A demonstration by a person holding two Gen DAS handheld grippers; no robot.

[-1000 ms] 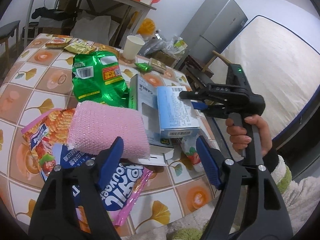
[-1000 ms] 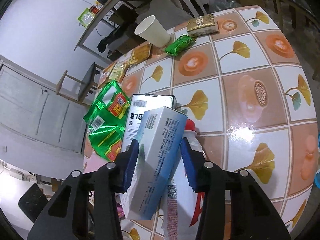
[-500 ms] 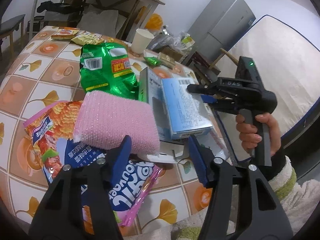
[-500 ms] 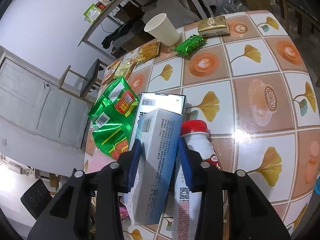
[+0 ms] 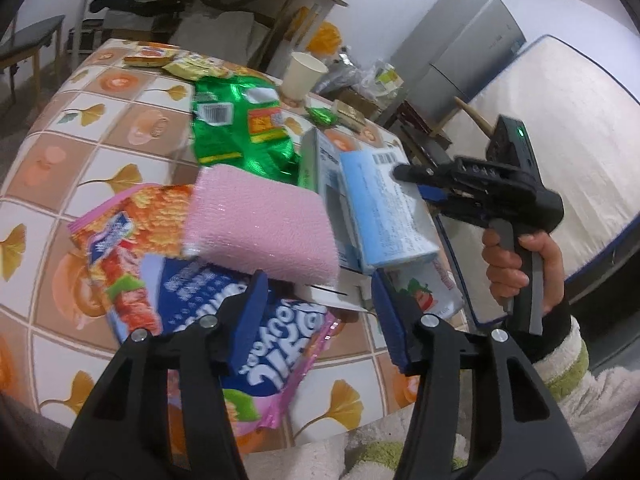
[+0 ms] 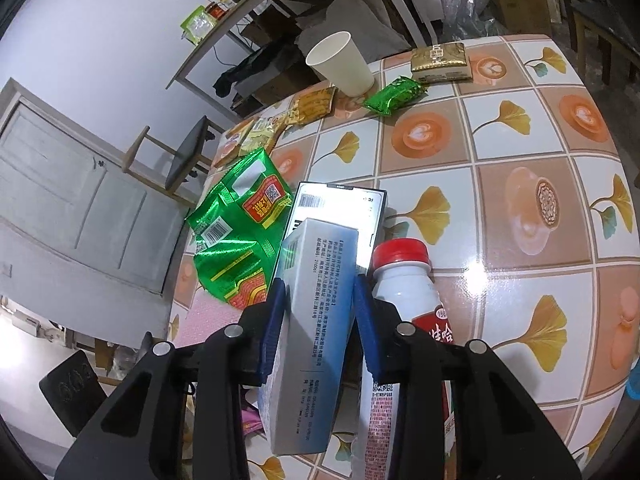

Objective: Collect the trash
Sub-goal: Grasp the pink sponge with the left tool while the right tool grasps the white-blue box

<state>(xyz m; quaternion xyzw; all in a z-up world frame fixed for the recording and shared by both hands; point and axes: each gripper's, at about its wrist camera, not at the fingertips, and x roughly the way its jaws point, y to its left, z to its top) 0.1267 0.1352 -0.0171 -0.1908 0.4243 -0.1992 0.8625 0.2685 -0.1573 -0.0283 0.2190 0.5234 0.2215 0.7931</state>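
Note:
Trash lies piled on a tiled table (image 6: 520,152). My right gripper (image 6: 318,292) is still closing, and both its pads press on a light blue box (image 6: 316,320), beside a red-capped bottle (image 6: 400,280). The left wrist view shows that gripper (image 5: 416,184) holding the box (image 5: 384,208) by its far end. My left gripper (image 5: 318,300) is narrowing just short of a pink padded pouch (image 5: 260,224). Only a white box flap and a blue-and-pink snack bag (image 5: 276,344) show between its jaws, and the pads touch nothing. A green snack bag (image 5: 236,128) lies behind the pouch.
A white box (image 6: 340,208) lies under the blue one. A paper cup (image 6: 342,62), a small green wrapper (image 6: 394,94) and a gold packet (image 6: 440,60) sit at the far edge. An orange packet (image 5: 132,240) lies left. A mattress (image 5: 560,128) and a grey fridge (image 5: 468,48) stand beyond the table.
Both grippers' jaws have narrowed. The right pads have come tight onto the blue box, and the bottle's red cap has come into full view beside it.

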